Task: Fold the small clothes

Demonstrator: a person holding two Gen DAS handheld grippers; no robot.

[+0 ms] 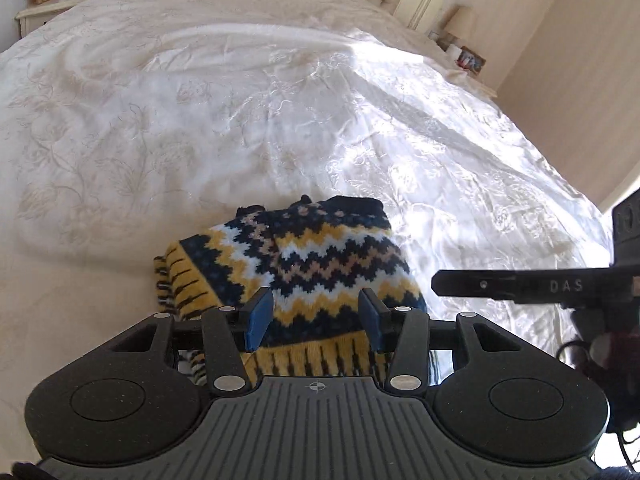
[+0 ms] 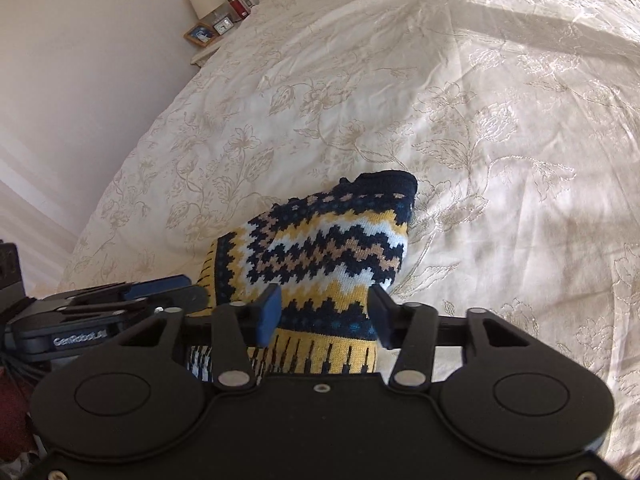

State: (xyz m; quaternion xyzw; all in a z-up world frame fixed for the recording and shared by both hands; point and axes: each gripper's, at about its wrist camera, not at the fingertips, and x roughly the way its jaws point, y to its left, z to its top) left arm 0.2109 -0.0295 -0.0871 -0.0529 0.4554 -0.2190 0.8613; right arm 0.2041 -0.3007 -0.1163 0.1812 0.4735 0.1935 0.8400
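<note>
Item: small navy, mustard and white zigzag-knit garment (image 1: 292, 276), lying bunched on cream embroidered bedspread (image 1: 160, 140), near its edge. We held left gripper (image 1: 316, 318) and right gripper (image 2: 326, 314) over its ribbed hem, both parted and empty, apparently positioned to pinch the hem.

The knitted garment (image 1: 304, 264) lies bunched on the bed (image 1: 200, 120), near its close edge. Both grippers sit at its near hem, the left gripper (image 1: 316, 316) left of the right gripper (image 2: 326, 314). A nightstand (image 1: 44, 12) stands at the far left.
</note>
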